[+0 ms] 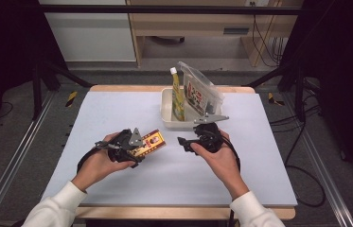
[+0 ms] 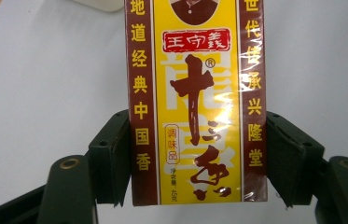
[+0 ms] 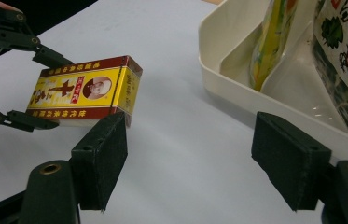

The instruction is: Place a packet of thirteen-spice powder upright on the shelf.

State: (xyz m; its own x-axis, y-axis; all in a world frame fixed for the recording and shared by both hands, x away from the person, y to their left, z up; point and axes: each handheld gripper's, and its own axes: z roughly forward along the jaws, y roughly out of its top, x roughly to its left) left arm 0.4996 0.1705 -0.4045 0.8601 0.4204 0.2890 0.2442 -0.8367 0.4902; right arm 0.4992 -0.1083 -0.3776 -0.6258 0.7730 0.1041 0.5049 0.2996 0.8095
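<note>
The left gripper [image 1: 136, 144] pinches the yellow spice box [image 2: 195, 102] by its two long sides, low over the pale table [image 1: 117, 109]; the right gripper [image 3: 190, 158] hangs spread and empty nearby. A white tray [image 1: 167, 109] just beyond holds a yellow tube [image 1: 178, 97] and a clear pouch [image 1: 200, 92].

White tray [image 1: 166, 109] at desk [image 1: 117, 109] far edge, divided into compartments. Yellow squeeze tube [image 1: 177, 97] upright in left compartment; clear printed pouch [image 1: 198, 94] leaning in right one. Pale blue desk top, wooden rim.
</note>
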